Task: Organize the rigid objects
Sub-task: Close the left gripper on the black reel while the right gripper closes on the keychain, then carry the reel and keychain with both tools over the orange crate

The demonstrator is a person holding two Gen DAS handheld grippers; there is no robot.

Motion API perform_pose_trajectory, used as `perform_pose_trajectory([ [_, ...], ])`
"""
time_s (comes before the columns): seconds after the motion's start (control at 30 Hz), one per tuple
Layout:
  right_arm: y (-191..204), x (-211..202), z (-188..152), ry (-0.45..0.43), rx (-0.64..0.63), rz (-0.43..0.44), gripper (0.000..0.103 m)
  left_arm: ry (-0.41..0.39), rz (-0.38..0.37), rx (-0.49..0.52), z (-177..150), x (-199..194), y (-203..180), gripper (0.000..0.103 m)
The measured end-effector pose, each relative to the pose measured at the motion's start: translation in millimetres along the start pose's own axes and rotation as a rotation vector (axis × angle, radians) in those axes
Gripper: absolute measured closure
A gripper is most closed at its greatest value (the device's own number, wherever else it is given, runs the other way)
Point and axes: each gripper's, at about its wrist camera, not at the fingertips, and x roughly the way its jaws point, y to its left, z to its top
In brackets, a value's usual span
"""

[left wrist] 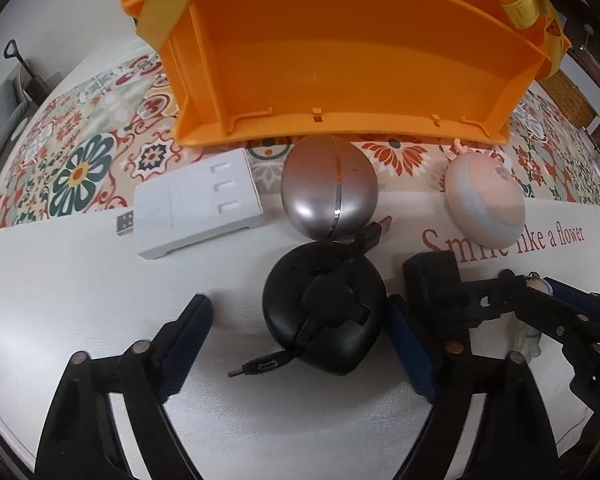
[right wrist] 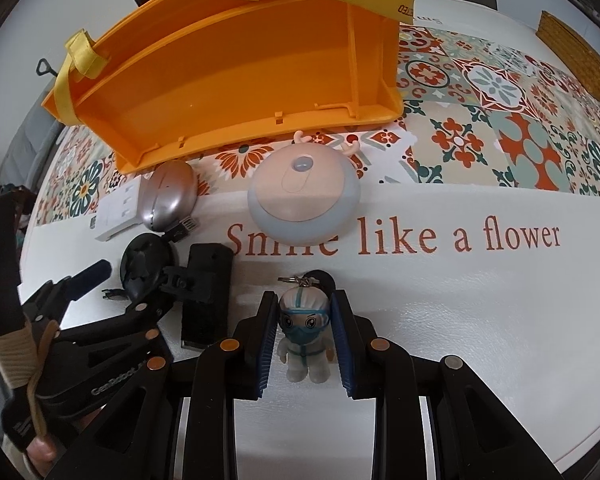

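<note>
An orange bin (left wrist: 340,52) lies on its side at the back of the table, open toward me; it also shows in the right wrist view (right wrist: 228,80). My left gripper (left wrist: 300,344) is open around a black round cable reel (left wrist: 324,320), fingers on both sides, not touching. My right gripper (right wrist: 305,340) is closed to the sides of a small white medic figurine keychain (right wrist: 305,336) that lies on the table. A silver egg-shaped case (left wrist: 328,192), a white flat box (left wrist: 198,206) and a pink-and-grey round deer lamp (right wrist: 304,196) lie in front of the bin.
A black rectangular block (right wrist: 206,288) lies between the two grippers. A small USB plug (left wrist: 125,224) lies left of the white box. The table has a patterned tile cloth (right wrist: 500,120) at the back and a white part with red lettering.
</note>
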Motion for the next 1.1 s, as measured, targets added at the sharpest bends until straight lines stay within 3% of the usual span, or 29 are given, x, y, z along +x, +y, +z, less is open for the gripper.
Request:
perform_pose_trajectory([
  [0.1,1.4,0.8,-0.7,0.000,-0.003,-0.001,0.075,-0.018,-0.007,0.009,1.3,-0.6,-2.5,0.027],
  [0.17,2.3,1.1,-1.7,-0.001,-0.003,-0.003,0.075,-0.034,-0.021,0.013,0.5,-3.1,-4.7,0.041],
  [0.23,2.9,0.5,-2.7,-0.002,-0.001,-0.002,0.075,-0.044,-0.029,0.020,-0.9,-5.3,-6.8,0.048],
  [0.5,5.9,-9.0,-5.7,-0.019,-0.003,0.001,0.075,-0.053,-0.054,0.007,-6.0,-16.0,-4.5,0.048],
  [1.1,26.6,-73.5,5.9,-0.123,-0.035,0.041,0.075,-0.171,-0.078,-0.005,6.4,-95.9,0.0,0.048],
])
